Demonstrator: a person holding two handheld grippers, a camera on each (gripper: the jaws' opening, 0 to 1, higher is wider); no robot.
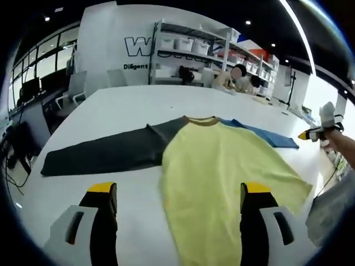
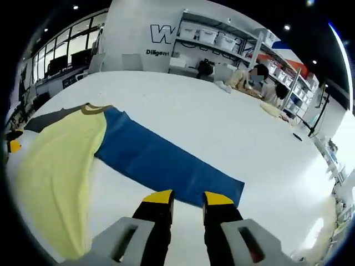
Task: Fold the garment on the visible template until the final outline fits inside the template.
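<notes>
A long-sleeved garment lies flat on the white table [image 1: 111, 105]. Its body is yellow [image 1: 222, 166], one sleeve dark grey [image 1: 105, 152] and stretched left, the other blue [image 1: 260, 134]. My left gripper [image 1: 178, 191] hovers over the near hem, open wide, with its jaws either side of the yellow cloth. In the right gripper view the blue sleeve [image 2: 161, 160] runs toward my right gripper [image 2: 187, 198]. Its jaws stand a narrow gap apart just short of the cuff, holding nothing. The yellow body [image 2: 55, 166] lies to the left. A hand holds the right gripper [image 1: 319, 133] at the table's right side.
Shelves with white bins [image 1: 183, 47] line the back wall. People sit at the table's far end [image 2: 249, 77]. Office chairs [image 1: 72, 88] stand off the left edge. White table [image 2: 222, 122] stretches wide beyond the blue sleeve.
</notes>
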